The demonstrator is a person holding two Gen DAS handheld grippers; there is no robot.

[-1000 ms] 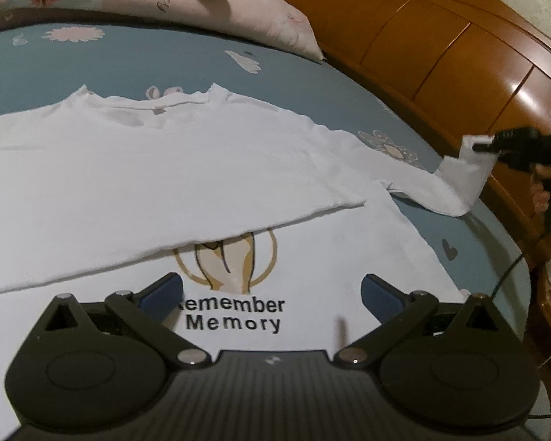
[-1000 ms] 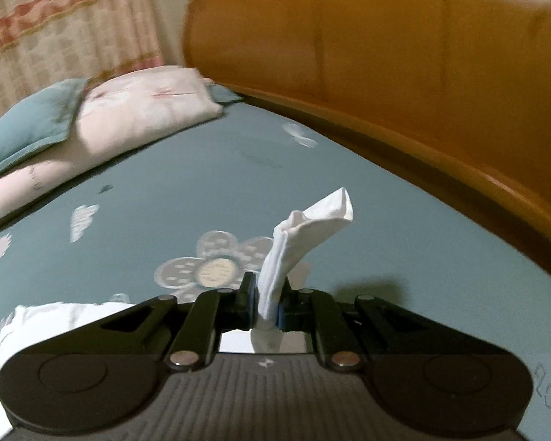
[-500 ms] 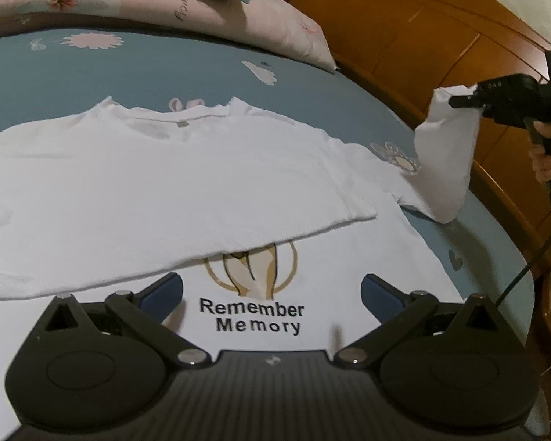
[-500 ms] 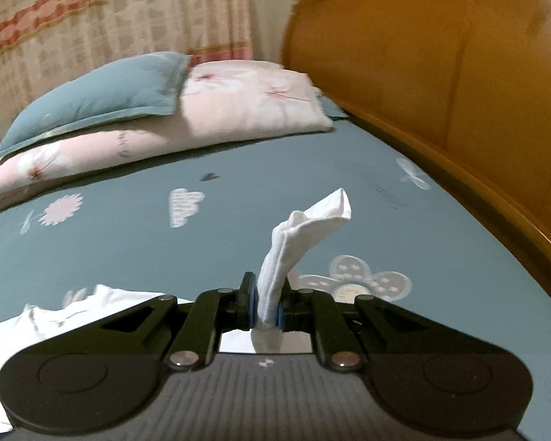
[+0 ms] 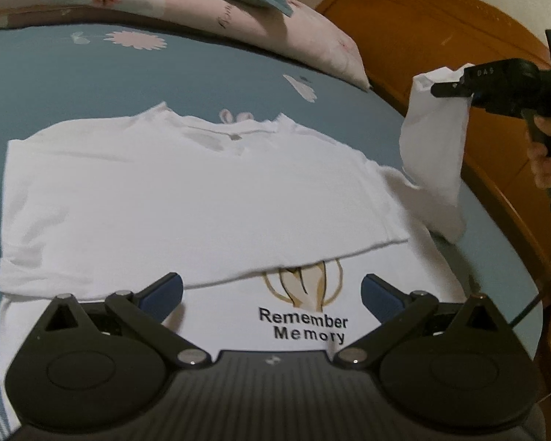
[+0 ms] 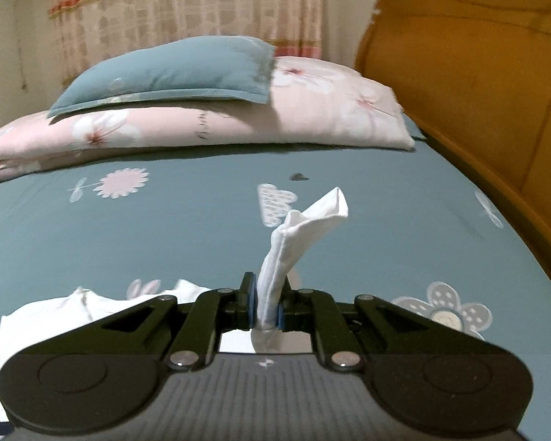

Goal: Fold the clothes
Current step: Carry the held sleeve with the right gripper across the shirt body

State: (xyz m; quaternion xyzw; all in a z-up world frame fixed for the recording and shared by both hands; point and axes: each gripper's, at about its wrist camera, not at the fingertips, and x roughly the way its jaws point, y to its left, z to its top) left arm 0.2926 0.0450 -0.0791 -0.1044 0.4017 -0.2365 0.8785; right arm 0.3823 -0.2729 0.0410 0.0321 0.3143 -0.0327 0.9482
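A white T-shirt (image 5: 202, 191) printed "Remember Memory" lies flat on the teal bedsheet (image 5: 73, 81), one side folded across its chest. My left gripper (image 5: 272, 288) hovers open over the lower front, nothing between its blue pads. At the right of the left wrist view, my right gripper (image 5: 437, 88) is shut on the shirt's right sleeve (image 5: 433, 154) and holds it raised above the bed, the cloth hanging down. In the right wrist view the pinched sleeve (image 6: 297, 242) sticks up between the shut pads of the right gripper (image 6: 266, 307), and the shirt's collar (image 6: 92, 305) shows at lower left.
A pink floral quilt (image 6: 202, 125) with a teal pillow (image 6: 172, 70) on top lies at the far end of the bed. The wooden headboard (image 6: 477, 73) runs along the right side. A person's hand (image 5: 543, 161) grips the right tool's handle. A curtain (image 6: 187, 3) hangs behind.
My right gripper has lifted the sleeve off the bed and carried it up and inward, swinging its view from the headboard toward the pillows. The left gripper shifted slightly and stays open.
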